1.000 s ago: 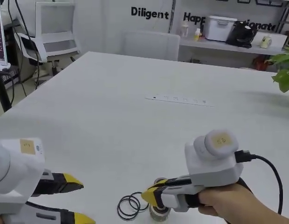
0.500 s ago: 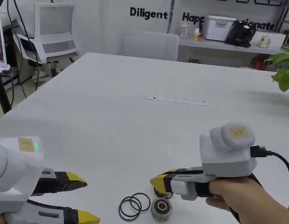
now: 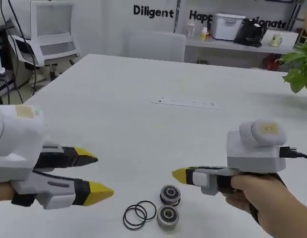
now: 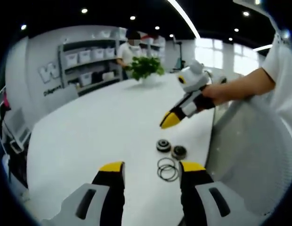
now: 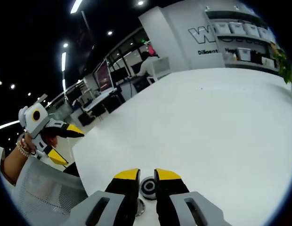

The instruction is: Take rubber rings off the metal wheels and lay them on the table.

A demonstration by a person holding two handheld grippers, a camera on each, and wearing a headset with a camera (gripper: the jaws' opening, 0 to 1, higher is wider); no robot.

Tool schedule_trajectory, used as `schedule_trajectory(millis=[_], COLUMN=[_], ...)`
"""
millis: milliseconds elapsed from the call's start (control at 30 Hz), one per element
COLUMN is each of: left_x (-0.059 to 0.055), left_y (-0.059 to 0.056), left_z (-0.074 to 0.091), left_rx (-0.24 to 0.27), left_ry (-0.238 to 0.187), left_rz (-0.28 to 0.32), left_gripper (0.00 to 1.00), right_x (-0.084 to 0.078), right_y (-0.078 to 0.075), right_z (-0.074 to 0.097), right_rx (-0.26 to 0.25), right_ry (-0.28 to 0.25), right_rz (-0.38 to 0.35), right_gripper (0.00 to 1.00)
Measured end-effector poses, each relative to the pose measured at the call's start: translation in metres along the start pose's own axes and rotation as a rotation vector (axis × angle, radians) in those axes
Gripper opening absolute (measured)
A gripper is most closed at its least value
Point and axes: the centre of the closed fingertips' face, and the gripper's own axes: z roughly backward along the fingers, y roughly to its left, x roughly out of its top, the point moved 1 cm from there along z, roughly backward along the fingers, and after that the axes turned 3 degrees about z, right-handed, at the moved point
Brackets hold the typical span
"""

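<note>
Two small metal wheels (image 3: 170,194) (image 3: 167,216) stand side by side near the table's front edge, and several loose black rubber rings (image 3: 138,213) lie just left of them. My right gripper (image 3: 180,174) hovers a little above and right of the wheels, shut with nothing in it. Its own view has the jaws (image 5: 147,175) nearly touching, with a wheel (image 5: 147,186) below them. My left gripper (image 3: 96,174) is open, off to the left of the rings. From the left gripper (image 4: 152,167), the rings (image 4: 167,168) and wheels (image 4: 170,148) lie just ahead.
A white power strip (image 3: 185,103) lies mid-table. A potted plant (image 3: 297,69) stands at the right edge, a chair (image 3: 156,45) at the far side. A person (image 4: 129,47) stands by shelves beyond the table. The table's front edge is close to the wheels.
My right gripper has drawn back up and to the right, off the wheels, so both wheels now stand uncovered. The left gripper has come in higher and closer.
</note>
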Motion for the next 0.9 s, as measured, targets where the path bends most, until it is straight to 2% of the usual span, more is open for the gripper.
schedule_trajectory(millis=[200, 333, 433, 533, 700, 767, 833, 867, 900], left_x=[0.022, 0.039, 0.053, 0.061, 0.065, 0.063, 0.062, 0.058, 0.055], left_y=[-0.005, -0.012, -0.017, -0.022, -0.028, -0.029, -0.029, -0.027, -0.025], left_z=[-0.018, -0.034, -0.045, -0.057, -0.077, -0.086, -0.093, -0.097, -0.1], left_rx=[-0.026, -0.059, -0.074, -0.087, -0.107, -0.097, -0.089, -0.079, -0.07], left_ry=[-0.013, -0.039, -0.065, -0.075, -0.076, -0.088, -0.122, -0.128, -0.121], left_rz=[-0.052, -0.079, -0.113, -0.118, -0.131, -0.112, -0.051, -0.003, 0.007], left_gripper=[0.46, 0.45, 0.44, 0.43, 0.41, 0.38, 0.34, 0.34, 0.33], right_x=[-0.006, -0.012, -0.013, -0.016, -0.026, -0.032, -0.036, -0.037, -0.038], right_y=[-0.014, -0.018, -0.017, -0.02, -0.024, -0.025, -0.025, -0.025, -0.025], right_z=[0.003, 0.004, 0.005, 0.005, 0.003, 0.002, 0.002, 0.002, 0.001], right_rx=[-0.037, -0.049, -0.052, -0.059, -0.069, -0.072, -0.066, -0.064, -0.063], right_ry=[0.006, 0.021, 0.021, 0.031, 0.074, 0.096, 0.114, 0.12, 0.126], right_rz=[-0.037, -0.074, -0.077, -0.073, -0.049, -0.04, -0.034, -0.029, -0.023], right_gripper=[0.1, 0.1, 0.1, 0.1, 0.1, 0.1, 0.1, 0.1, 0.1])
